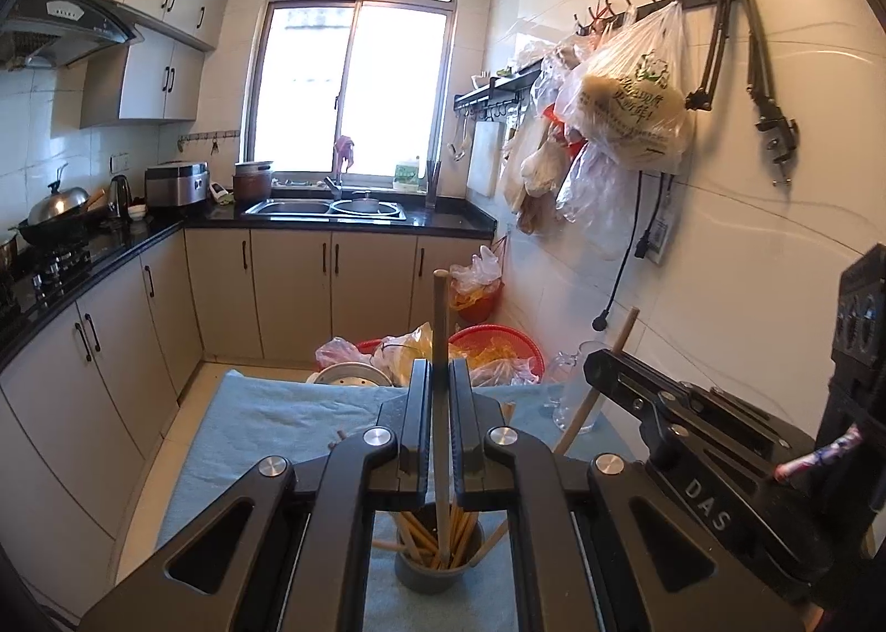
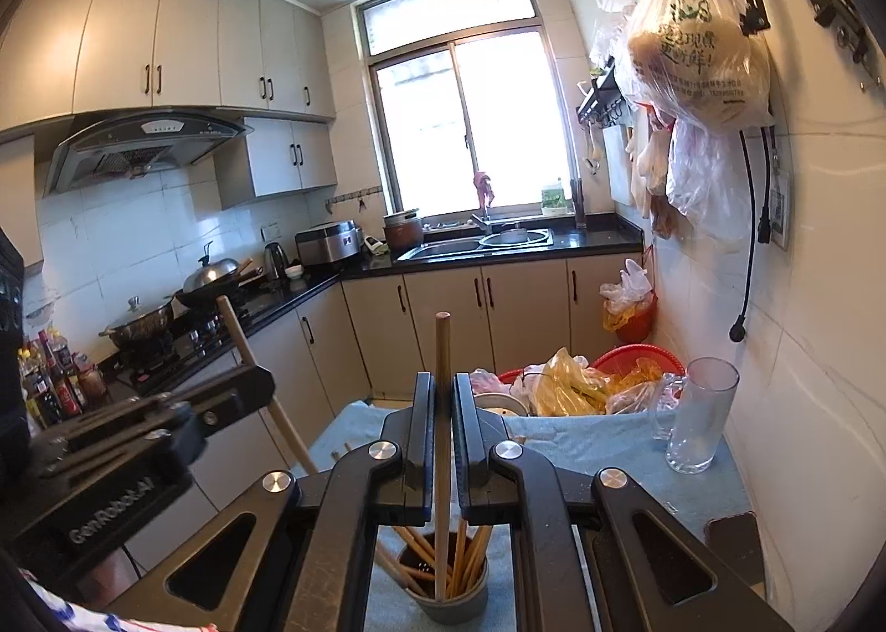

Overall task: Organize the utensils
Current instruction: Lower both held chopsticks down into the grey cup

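Both of your tongs are clamped on a chopstick right now. Your left tongs (image 1: 440, 410) pinch a pale wooden chopstick (image 1: 441, 333) upright between the pads, its lower end already down inside the round grey plastic holder cup (image 1: 437, 574). Your right tongs (image 2: 441, 421) grip a second wooden chopstick (image 2: 442, 355) the same way, upright, with its tip down among the sticks in that cup (image 2: 451, 599).

Most of the work looks done: the cup stands on the light blue towel (image 1: 266, 427) that covers the counter, and it already carries a good bundle of brown chopsticks (image 2: 468, 554) leaning against its wall. What is left, as far as I can judge, is to let go of these two so they settle with the rest. A couple of short stick ends (image 1: 340, 435) show on the towel beyond the left tongs, so you probably have a few more to gather; how many I cannot tell, since the tongs hide that stretch of towel.

The clear glass mug (image 2: 700, 419) stands well apart by the wall, empty of utensils.
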A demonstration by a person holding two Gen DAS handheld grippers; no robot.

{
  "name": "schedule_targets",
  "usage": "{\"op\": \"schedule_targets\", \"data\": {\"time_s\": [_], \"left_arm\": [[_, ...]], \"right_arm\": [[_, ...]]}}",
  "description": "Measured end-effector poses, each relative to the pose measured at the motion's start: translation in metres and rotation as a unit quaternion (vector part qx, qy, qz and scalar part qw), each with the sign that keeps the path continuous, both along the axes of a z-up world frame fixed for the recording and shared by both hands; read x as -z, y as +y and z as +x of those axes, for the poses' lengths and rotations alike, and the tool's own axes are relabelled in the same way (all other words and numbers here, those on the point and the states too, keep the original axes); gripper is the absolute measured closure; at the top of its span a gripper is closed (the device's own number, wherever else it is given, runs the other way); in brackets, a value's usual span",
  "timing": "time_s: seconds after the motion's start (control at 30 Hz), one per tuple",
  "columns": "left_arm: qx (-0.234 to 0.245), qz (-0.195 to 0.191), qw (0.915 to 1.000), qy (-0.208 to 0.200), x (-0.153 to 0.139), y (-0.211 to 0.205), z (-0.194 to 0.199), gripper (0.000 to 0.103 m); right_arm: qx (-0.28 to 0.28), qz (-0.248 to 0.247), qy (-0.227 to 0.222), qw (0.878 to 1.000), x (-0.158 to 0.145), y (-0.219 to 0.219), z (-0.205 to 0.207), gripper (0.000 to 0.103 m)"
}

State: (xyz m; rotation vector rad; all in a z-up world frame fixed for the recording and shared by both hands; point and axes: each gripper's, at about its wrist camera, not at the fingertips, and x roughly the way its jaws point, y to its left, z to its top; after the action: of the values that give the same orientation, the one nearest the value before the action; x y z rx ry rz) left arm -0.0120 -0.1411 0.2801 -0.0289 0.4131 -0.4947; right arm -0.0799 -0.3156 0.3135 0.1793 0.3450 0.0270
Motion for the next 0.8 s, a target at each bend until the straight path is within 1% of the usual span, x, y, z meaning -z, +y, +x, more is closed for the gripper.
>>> {"op": "schedule_targets", "data": {"time_s": [0.3, 0.4, 0.63, 0.8], "left_arm": [[-0.015, -0.002, 0.9995, 0.027, 0.026, -0.011, 0.037, 0.097], [-0.015, 0.005, 0.9993, 0.035, 0.036, -0.015, 0.045, 0.097], [-0.014, 0.017, 0.9981, 0.058, 0.058, -0.021, 0.055, 0.097], [-0.017, 0.016, 0.9980, 0.059, 0.062, -0.018, 0.053, 0.097]], "right_arm": [[0.008, 0.012, 0.012, 1.000, 0.023, -0.014, 0.022, 0.097], [0.009, 0.021, 0.021, 1.000, 0.034, -0.018, 0.029, 0.097], [-0.001, 0.023, 0.047, 0.999, 0.056, -0.015, 0.040, 0.097], [-0.008, 0.029, 0.068, 0.997, 0.075, -0.014, 0.047, 0.097]]}}
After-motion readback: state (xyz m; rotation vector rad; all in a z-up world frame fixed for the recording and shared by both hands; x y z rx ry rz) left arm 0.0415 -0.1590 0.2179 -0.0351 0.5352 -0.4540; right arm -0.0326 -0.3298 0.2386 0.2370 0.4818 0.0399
